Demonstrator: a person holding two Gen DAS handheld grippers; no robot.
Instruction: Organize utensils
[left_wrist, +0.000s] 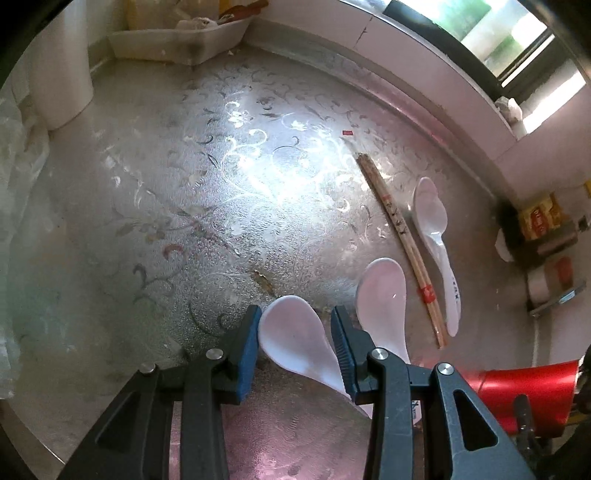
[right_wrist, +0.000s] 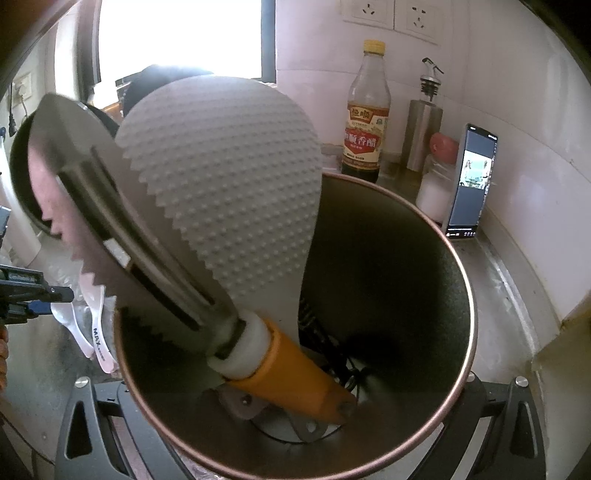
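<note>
My left gripper (left_wrist: 295, 343) points down at the patterned counter, open, with the bowl of a white spoon (left_wrist: 295, 339) lying between its blue pads (left_wrist: 249, 350). Right of it lie a second white spoon (left_wrist: 384, 295), a pair of wooden chopsticks (left_wrist: 399, 240) and a white rice scoop (left_wrist: 436, 236). My right gripper (right_wrist: 295, 454) is shut on a red metal utensil cup (right_wrist: 424, 288), also seen from the left wrist as the red cup (left_wrist: 524, 391). Its fingertips are hidden under the cup. In the cup stand a grey dimpled rice paddle (right_wrist: 221, 177), a serrated turner with an orange handle (right_wrist: 288, 373) and dark whisk wires (right_wrist: 325, 347).
A white tray (left_wrist: 177, 44) and a white cylinder (left_wrist: 62, 74) stand at the counter's far left corner, under the window. Behind the cup are a vinegar bottle (right_wrist: 365, 118), a steel oil dispenser (right_wrist: 424, 125), a pink-lidded jar (right_wrist: 439, 177) and a propped phone (right_wrist: 469, 181) against the wall.
</note>
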